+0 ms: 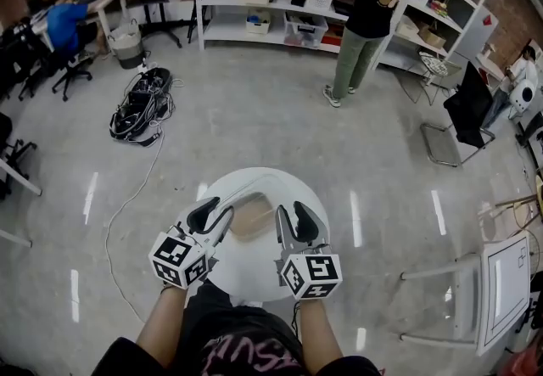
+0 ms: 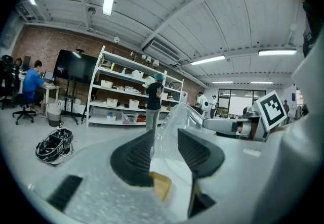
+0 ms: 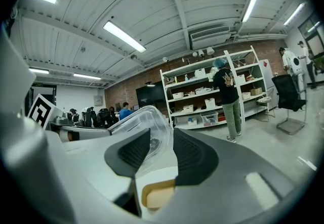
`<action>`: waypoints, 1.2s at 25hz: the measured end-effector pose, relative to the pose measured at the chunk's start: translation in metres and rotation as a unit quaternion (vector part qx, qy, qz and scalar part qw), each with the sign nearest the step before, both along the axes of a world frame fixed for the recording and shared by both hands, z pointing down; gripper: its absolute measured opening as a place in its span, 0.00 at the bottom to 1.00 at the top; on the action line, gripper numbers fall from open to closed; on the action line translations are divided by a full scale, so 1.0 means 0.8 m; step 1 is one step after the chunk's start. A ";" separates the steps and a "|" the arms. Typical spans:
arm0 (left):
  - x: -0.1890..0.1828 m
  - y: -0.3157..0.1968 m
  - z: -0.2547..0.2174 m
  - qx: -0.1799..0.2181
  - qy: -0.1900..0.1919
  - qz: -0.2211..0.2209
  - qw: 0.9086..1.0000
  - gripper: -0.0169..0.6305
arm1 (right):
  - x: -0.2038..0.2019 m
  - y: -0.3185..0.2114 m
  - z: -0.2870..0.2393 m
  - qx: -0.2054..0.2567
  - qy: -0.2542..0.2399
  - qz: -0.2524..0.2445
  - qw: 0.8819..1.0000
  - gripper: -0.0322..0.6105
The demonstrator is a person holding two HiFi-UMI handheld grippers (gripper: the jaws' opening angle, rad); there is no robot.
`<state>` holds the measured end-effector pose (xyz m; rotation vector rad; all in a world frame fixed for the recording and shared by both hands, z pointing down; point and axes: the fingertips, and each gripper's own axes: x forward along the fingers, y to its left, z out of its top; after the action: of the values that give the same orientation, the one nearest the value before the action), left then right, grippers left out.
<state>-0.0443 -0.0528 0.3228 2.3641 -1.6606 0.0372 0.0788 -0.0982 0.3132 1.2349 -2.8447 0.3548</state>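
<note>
The clear box [image 1: 251,215] is clamped by the left gripper [image 1: 216,217] and the right gripper [image 1: 294,226] above the table [image 1: 327,200]; its lid seems not yet shut.

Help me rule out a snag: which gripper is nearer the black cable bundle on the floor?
Left. The left gripper grips the clear container at its left edge, on the side toward the cable bundle; the right gripper grips its right edge, farther off.

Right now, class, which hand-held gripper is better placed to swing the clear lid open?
Probably the right hand-held gripper: its jaws close on the domed clear lid above the tan food. The left hand-held gripper pinches the clear container on its other side, which suits steadying it.
</note>
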 end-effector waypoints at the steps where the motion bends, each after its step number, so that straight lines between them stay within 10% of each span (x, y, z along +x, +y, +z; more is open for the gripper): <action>1: -0.001 0.002 0.000 0.001 0.000 0.000 1.000 0.24 | -0.001 0.001 0.000 0.001 0.000 0.000 1.000 0.28; 30: -0.004 0.007 -0.006 0.008 0.000 -0.002 1.000 0.23 | -0.006 0.003 -0.007 0.010 0.002 -0.008 1.000 0.28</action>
<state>-0.0477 -0.0472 0.3178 2.3715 -1.6728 0.0228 0.0744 -0.0956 0.3075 1.2153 -2.8590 0.3242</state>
